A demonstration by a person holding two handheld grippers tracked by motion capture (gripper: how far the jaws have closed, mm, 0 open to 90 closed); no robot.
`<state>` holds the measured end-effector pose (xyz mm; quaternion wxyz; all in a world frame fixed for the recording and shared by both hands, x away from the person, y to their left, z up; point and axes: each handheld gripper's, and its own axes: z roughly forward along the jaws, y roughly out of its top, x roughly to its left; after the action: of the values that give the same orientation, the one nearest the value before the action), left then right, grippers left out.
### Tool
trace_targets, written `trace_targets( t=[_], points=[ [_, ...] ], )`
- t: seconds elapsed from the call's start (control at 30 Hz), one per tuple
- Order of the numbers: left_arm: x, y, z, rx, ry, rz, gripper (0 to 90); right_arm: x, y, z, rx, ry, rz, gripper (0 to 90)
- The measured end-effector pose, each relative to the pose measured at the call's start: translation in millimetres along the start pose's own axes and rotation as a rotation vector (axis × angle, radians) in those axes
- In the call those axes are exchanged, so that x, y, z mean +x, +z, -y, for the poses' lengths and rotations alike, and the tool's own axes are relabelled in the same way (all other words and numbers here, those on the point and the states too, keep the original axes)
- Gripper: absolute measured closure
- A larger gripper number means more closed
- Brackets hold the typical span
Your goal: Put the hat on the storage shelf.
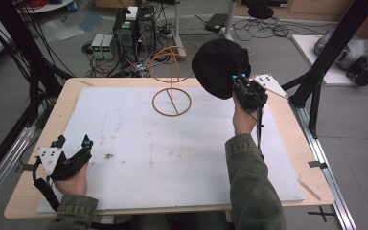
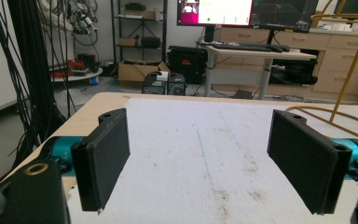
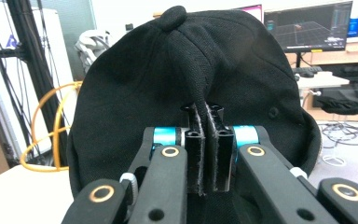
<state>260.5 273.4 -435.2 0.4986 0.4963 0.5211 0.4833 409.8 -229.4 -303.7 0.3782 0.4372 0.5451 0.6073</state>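
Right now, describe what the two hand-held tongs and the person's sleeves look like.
Both tongs are black with teal accents near the jaws. The left tongs have flat rectangular black pads; the right tongs show brass-ringed holes on their black links. Each carries a grey three-cornered plate and trails a black cable. The sleeves are olive-green.
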Motion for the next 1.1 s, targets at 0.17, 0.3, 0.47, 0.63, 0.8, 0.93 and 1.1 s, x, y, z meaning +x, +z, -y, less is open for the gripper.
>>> trace_targets(
  t=[0.17,0.3,0.47,0.63,0.8,0.93,1.1],
  points=[
    [-3.4,1.1,0.2,0.005,0.013,0.017,21.4,10.3,5.2,-7.3,-0.024,0.009,-0.022,87.4],
    [-4.6,1.2,0.1,0.008,0.017,0.023,21.4,18.3,11.2,-16.3,-0.040,0.018,-0.037,87.4],
    [-4.1,0.5,-0.4,0.009,0.019,0.023,21.4,31.4,24.6,-27.9,-0.035,0.009,-0.067,87.4],
    [-3.5,0.8,-0.2,0.005,0.016,0.019,21.4,46.0,39.7,-36.9,-0.037,0.009,-0.093,87.4],
    [-4.0,1.7,0.1,0.004,0.015,0.019,21.5,63.5,54.5,-42.9,-0.027,-0.004,-0.112,87.4],
    [-3.2,1.1,-0.4,0.005,0.013,0.022,21.5,75.5,66.0,-44.2,-0.021,-0.015,-0.127,87.4],
    [-2.7,1.3,-0.2,0.001,0.006,0.021,21.5,87.4,79.7,-36.2,0.004,-0.027,-0.134,87.4]
  ],
)
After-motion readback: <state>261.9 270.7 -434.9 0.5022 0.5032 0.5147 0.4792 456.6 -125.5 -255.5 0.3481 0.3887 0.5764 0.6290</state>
